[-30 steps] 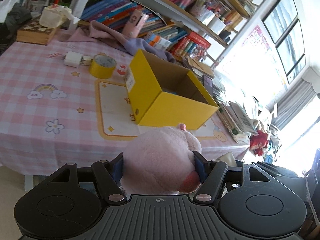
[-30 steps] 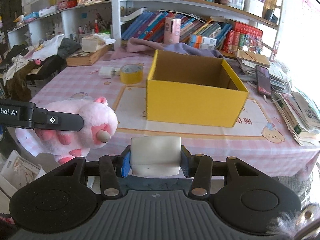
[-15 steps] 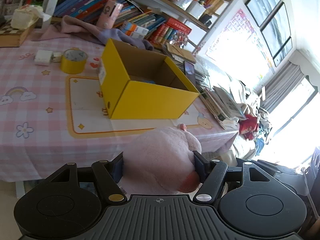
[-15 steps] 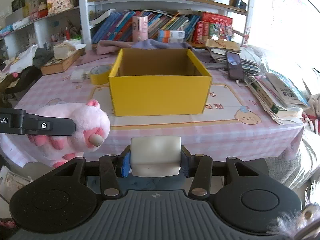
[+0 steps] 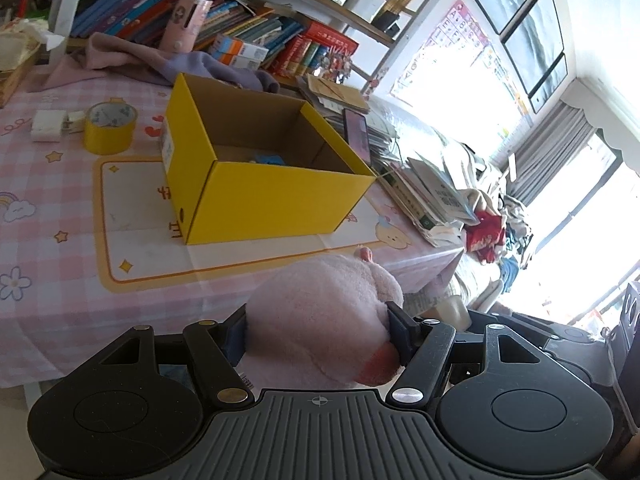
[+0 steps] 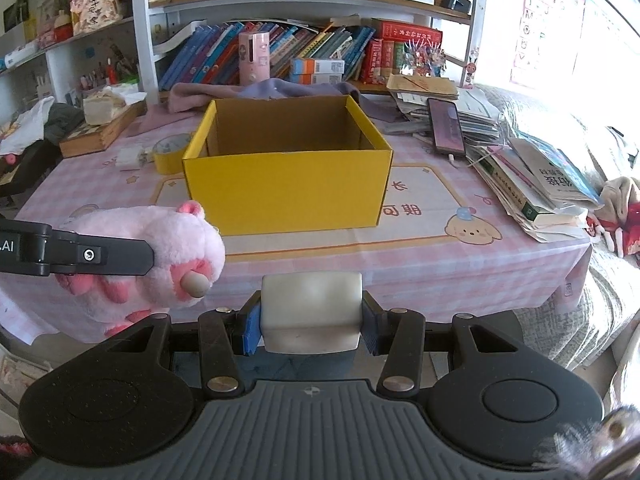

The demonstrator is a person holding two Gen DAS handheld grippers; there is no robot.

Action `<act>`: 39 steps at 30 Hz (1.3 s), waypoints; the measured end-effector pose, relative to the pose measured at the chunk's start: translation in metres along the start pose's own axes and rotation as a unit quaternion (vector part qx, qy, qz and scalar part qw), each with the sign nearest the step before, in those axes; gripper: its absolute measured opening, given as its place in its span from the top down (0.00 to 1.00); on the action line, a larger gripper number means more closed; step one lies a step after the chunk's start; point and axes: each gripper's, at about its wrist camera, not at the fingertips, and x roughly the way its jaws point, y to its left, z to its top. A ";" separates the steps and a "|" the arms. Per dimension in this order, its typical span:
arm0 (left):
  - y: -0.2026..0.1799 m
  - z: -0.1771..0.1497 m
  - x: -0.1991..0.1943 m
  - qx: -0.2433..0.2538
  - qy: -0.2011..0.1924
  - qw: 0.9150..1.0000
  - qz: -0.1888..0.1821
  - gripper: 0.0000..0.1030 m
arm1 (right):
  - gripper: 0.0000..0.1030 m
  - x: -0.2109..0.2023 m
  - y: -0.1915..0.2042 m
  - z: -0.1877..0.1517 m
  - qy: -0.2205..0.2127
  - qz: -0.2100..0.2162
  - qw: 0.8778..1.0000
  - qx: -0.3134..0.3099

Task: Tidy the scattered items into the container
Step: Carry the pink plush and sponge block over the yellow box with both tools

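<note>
My left gripper (image 5: 318,330) is shut on a pink plush toy (image 5: 320,316), held off the table's front edge; it also shows in the right wrist view (image 6: 160,248). My right gripper (image 6: 311,326) is shut on a white rounded block (image 6: 311,308), also short of the table's front edge. The open yellow box (image 6: 286,188) stands in the middle of the pink checked table (image 6: 420,256); in the left wrist view the box (image 5: 260,200) holds a blue item (image 5: 266,159). A yellow tape roll (image 5: 110,128) and a white charger (image 5: 47,125) lie left of the box.
Stacked books and papers (image 6: 540,184) and a black phone (image 6: 446,126) lie at the table's right. A purple cloth (image 6: 280,92) lies behind the box. A wooden box (image 6: 100,132) sits at the back left. Bookshelves (image 6: 312,52) stand behind.
Both grippers have moved right along the table front and drawn nearer the yellow box, each still holding its item. The box interior shows more in the left wrist view.
</note>
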 end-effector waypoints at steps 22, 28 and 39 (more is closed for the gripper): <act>-0.009 0.054 0.021 0.059 -0.032 0.998 0.004 0.34 | 0.56 0.038 -0.013 0.041 -0.019 0.012 1.000 0.000; -0.010 0.074 0.025 0.085 -0.051 0.995 0.011 0.34 | 0.56 0.047 -0.016 0.063 -0.041 0.012 0.999 -0.012; -0.007 0.117 0.048 0.087 -0.075 0.993 0.035 0.34 | 0.56 0.074 -0.026 0.119 -0.084 0.035 0.995 -0.049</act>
